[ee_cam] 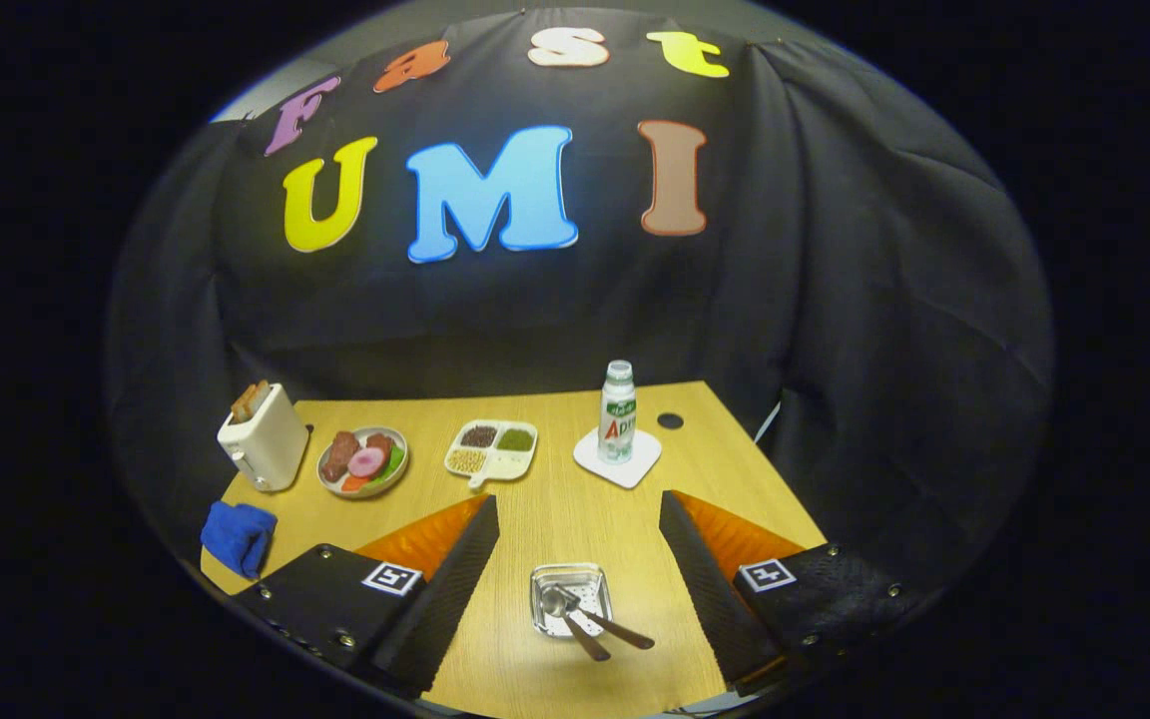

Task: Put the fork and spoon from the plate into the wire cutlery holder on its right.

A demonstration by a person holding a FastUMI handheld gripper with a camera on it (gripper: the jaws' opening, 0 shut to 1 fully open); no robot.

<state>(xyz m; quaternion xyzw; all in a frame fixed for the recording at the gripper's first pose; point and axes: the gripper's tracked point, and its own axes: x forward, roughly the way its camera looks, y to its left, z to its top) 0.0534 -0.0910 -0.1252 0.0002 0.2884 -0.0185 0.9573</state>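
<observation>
- A blue cloth (239, 536) lies bunched at the counter's (555, 499) left corner, at about 9 o'clock from the gripper's left finger.
- A white toaster (264, 437) stands just behind the cloth, at its 12 o'clock, with slices of toast sticking up from the top.
- A round plate of food (363, 461) sits just beside the toaster, at its 3 o'clock; meat and vegetables are on it.
- A divided tray (491, 450) with dark, green and pale fillings lies at 3 o'clock from that plate, near it but apart.
- The gripper (579, 529) is spread wide and holds nothing; bare counter shows between its two fingers.
- A small square metal plate (570, 599) lies between the fingers, touching neither.
- A spoon (572, 619) and a fork (607, 624) rest on this plate, their heads together near its middle and their handles reaching over its edge toward 4 or 5 o'clock. Which of the two is the fork is hard to tell at this size.
- A plastic bottle (618, 412) with a pale cap stands upright on a white square coaster (618, 459), beyond the fingers, at about 1 o'clock from the metal plate.
- A dark round hole (670, 420) in the counter lies just beside the bottle, at its 3 o'clock.
</observation>
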